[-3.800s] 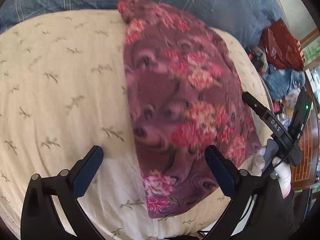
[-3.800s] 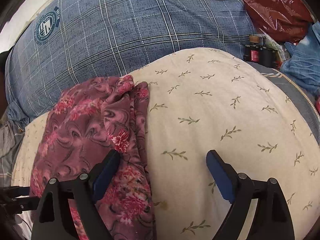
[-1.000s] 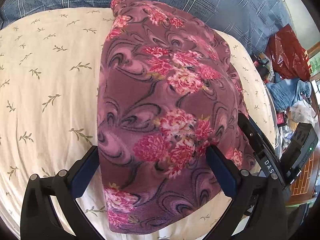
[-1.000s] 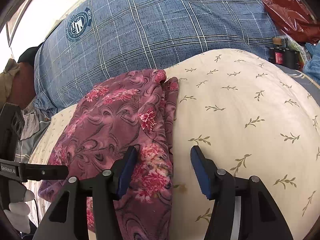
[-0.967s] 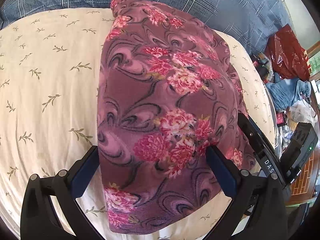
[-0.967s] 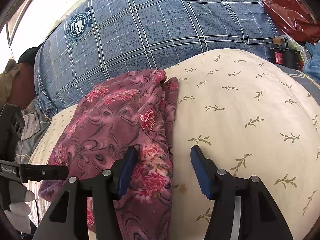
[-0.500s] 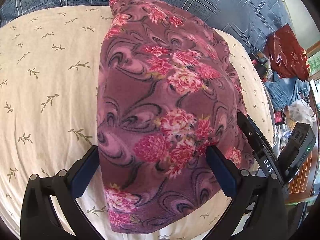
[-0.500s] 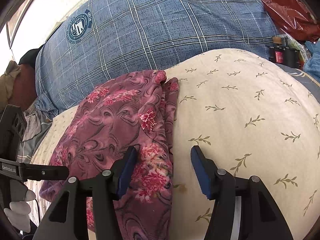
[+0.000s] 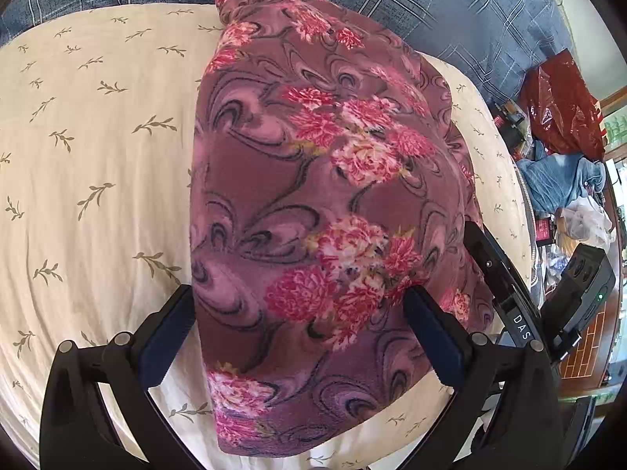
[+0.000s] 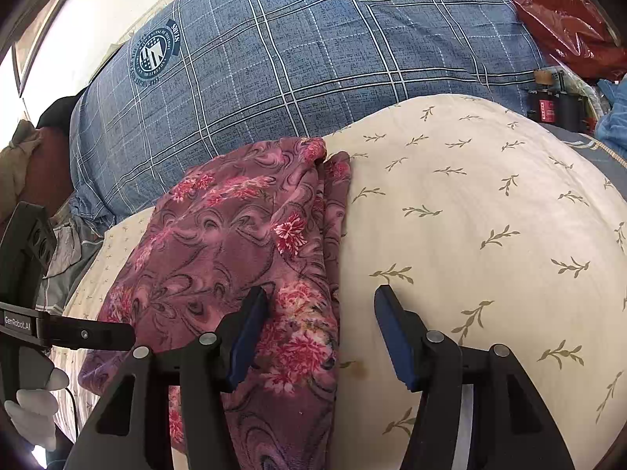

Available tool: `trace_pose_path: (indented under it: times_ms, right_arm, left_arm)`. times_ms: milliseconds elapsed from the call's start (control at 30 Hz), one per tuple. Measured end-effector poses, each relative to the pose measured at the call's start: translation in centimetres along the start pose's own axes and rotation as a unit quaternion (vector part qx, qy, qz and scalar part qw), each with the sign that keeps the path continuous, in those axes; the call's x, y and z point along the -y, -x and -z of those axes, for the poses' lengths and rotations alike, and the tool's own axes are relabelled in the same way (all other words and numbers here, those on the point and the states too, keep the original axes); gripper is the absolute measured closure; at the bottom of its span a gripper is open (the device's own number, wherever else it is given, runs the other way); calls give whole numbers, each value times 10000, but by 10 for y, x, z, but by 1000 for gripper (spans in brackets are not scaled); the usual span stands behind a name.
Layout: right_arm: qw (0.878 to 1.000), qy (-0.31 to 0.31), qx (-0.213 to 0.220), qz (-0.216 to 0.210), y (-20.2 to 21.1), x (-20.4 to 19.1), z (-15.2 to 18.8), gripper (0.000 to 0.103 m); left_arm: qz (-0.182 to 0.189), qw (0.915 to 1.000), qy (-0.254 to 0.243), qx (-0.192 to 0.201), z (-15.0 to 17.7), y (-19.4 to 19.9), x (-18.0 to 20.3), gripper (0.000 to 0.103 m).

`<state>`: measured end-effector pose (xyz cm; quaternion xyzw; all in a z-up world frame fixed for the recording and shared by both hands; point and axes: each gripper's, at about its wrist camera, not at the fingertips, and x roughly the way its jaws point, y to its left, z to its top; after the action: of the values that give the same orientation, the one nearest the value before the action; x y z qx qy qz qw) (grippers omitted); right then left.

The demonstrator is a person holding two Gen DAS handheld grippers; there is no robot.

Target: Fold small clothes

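Lying folded into a long strip, the purple floral garment (image 9: 325,215) rests on a cream leaf-print cushion (image 9: 98,156), its far end reaching the blue plaid bedding (image 10: 313,47) behind. The left tool (image 9: 298,313) hangs over the near part of the cloth with its blue pads spread wide, one pad at the garment's left edge and the other above its right part, gripping nothing. The right tool (image 10: 319,329) is also released, its pads apart over the garment's right edge: the left pad sits above the fabric, the right pad above bare cushion. A red plastic bag (image 9: 564,113) and blue crumpled cloth (image 9: 560,180) lie off to the right, well apart from the garment.
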<state>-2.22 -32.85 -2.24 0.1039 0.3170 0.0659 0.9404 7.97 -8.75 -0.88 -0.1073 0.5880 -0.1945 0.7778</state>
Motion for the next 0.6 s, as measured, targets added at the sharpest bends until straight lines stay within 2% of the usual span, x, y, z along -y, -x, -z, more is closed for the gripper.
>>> trace_pose_path:
  times_ms: [200, 400, 533, 600]
  right_arm:
    - [9999, -86, -134, 2, 1, -1, -3, 42]
    - [9976, -480, -498, -86, 5, 7, -14, 42]
    - [9967, -765, -285, 6, 19, 19, -28, 41]
    - [9947, -1012, -199, -22, 21, 27, -37, 38]
  left_arm:
    - [108, 9999, 25, -30, -1, 2, -2, 0]
    - [894, 9943, 579, -16, -11, 19, -33, 0]
    - [1081, 9886, 1002, 295, -24, 40, -67, 0]
    - [1185, 9851, 1203, 324, -31, 44, -81, 0]
